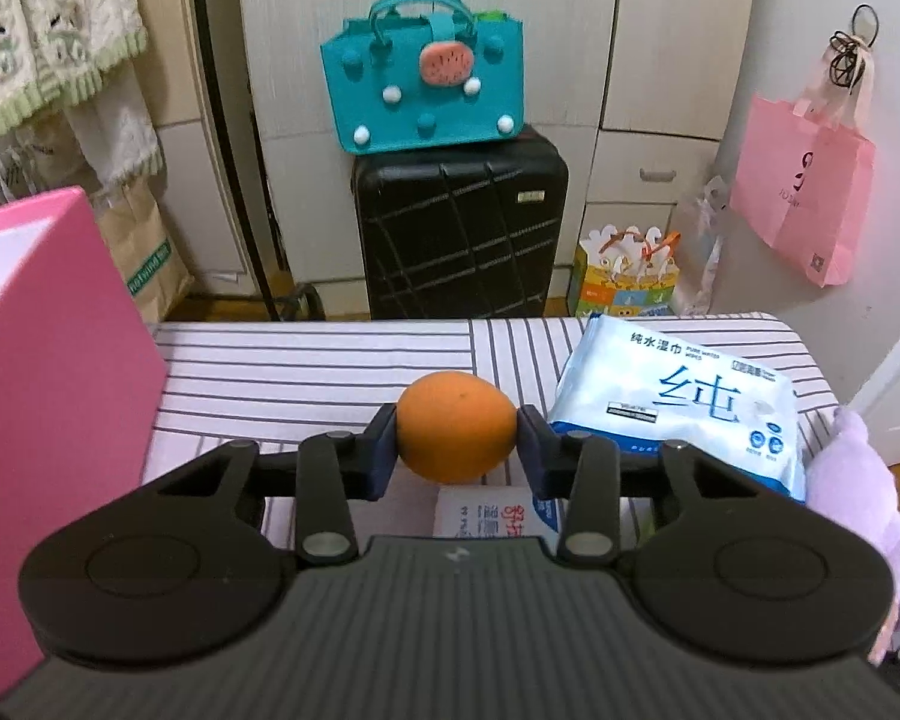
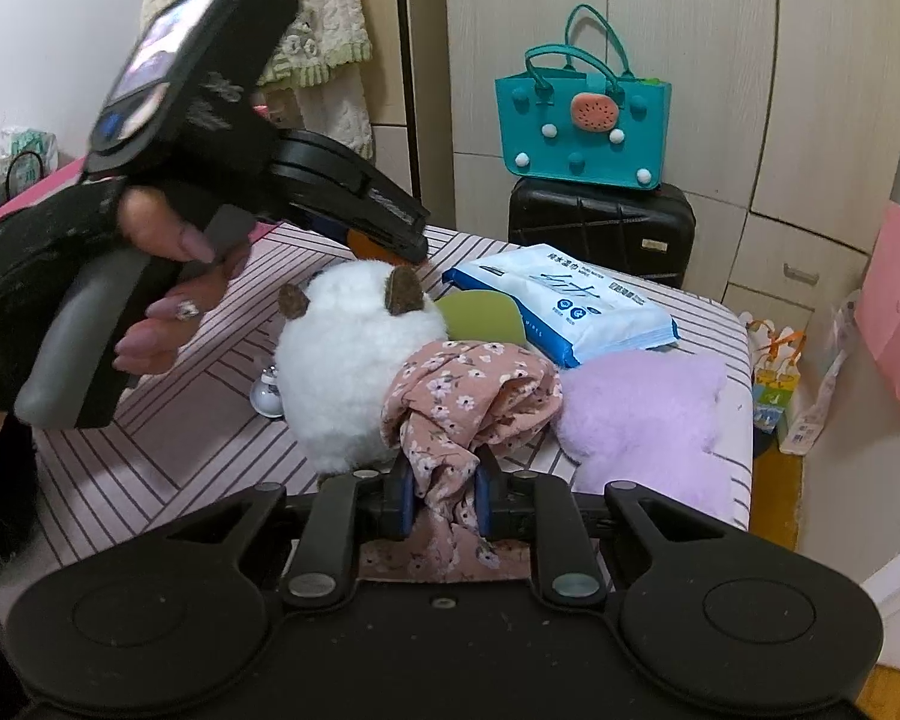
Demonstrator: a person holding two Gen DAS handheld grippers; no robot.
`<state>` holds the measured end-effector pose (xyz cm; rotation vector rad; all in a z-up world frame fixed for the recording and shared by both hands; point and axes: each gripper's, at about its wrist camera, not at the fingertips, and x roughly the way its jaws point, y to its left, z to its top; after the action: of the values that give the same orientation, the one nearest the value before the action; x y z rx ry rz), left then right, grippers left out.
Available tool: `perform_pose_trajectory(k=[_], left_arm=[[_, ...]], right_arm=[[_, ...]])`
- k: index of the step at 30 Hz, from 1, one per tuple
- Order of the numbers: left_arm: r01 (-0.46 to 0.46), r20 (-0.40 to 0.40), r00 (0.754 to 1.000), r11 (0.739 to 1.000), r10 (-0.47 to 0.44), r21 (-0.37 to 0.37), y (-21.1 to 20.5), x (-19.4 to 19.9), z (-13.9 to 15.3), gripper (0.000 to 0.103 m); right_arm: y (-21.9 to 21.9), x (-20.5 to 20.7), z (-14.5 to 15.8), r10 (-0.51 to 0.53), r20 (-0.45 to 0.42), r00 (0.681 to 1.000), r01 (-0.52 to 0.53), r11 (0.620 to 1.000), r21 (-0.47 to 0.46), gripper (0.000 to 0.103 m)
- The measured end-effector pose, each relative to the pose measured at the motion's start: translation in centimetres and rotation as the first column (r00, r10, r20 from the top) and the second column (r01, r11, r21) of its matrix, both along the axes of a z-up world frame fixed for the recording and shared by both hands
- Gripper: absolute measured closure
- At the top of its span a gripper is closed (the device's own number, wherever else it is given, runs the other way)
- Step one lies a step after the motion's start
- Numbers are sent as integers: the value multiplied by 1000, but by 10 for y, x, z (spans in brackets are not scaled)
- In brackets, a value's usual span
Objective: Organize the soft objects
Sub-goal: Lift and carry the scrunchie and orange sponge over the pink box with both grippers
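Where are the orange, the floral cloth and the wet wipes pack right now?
orange (image 1: 457,425): left wrist view, middle of its front skin.
floral cloth (image 2: 471,393): right wrist view, bunched folds above the tongs.
wet wipes pack (image 1: 687,402): left wrist view, printed top face.

Bare striped tabletop (image 1: 282,372) lies open left of centre, hemmed by the pink box (image 1: 48,396) and wipes pack (image 1: 678,402).
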<state>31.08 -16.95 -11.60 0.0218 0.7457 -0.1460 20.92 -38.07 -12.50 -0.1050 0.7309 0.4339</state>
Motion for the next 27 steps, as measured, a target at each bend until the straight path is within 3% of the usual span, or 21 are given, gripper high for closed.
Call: perform_pose_trajectory(k=[7, 19, 27], left_arm=[[29, 37, 999, 999, -28, -18, 9, -31, 22, 63], [165, -7, 986, 986, -165, 1, 24, -91, 49, 63], [266, -35, 964, 964, -265, 22, 42, -126, 65, 63]], right_arm=[[-5, -3, 9, -39, -45, 998, 41, 998, 53, 84], [-2, -26, 43, -37, -46, 998, 41, 996, 74, 85], [1, -46, 68, 0, -65, 998, 7, 995, 103, 85]])
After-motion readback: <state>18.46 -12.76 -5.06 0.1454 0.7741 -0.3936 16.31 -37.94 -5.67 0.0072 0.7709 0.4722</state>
